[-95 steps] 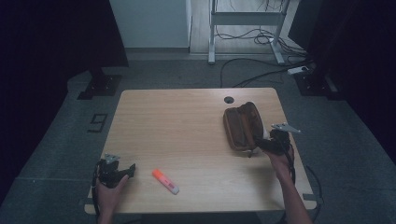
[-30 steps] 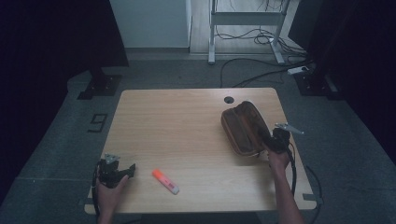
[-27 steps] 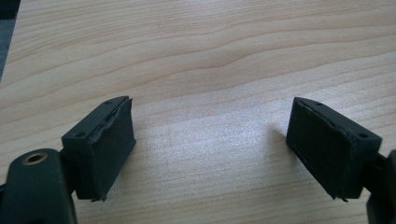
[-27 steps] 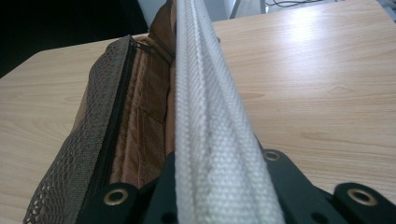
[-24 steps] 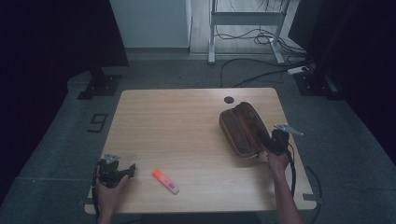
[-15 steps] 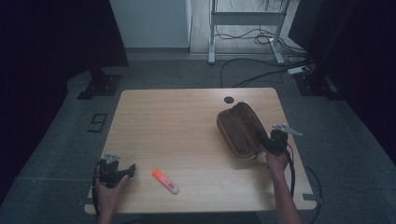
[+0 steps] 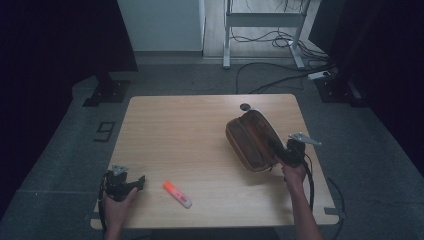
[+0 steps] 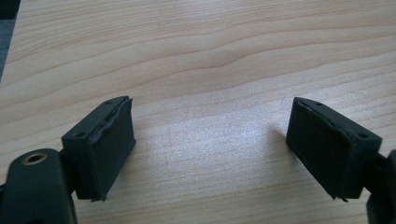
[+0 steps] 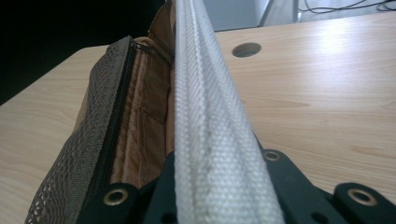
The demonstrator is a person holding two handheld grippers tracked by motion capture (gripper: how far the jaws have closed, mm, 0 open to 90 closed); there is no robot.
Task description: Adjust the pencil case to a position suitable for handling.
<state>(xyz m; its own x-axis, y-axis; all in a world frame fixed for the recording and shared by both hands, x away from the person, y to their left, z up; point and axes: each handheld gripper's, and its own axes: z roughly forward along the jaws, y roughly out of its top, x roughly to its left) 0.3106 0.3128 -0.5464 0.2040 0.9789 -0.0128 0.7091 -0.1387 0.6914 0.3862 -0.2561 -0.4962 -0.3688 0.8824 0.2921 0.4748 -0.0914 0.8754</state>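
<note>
A brown zip pouch (image 7: 252, 140) lies unzipped on the right half of the wooden table (image 7: 200, 125). My right gripper (image 7: 281, 152) is shut on the pouch's near right edge. In the right gripper view the white woven edge of the pouch (image 9: 210, 126) runs up between the jaws, with the brown lining and mesh pocket to its left. An orange and white highlighter (image 7: 177, 194) lies near the front edge. Left of it, at the front left corner, my left gripper (image 7: 136, 182) rests open. In the left gripper view its pads (image 8: 109, 144) stand wide over bare wood.
A round cable hole (image 7: 245, 106) sits near the table's far edge. Beyond the table are a desk frame (image 7: 262, 20) and cables (image 7: 280, 75) on the grey floor. A dark stand base (image 7: 107, 92) sits at the far left.
The pouch has slid and turned a little toward the left and the middle of the table under the right gripper's grip. The left gripper and the highlighter have stayed put.
</note>
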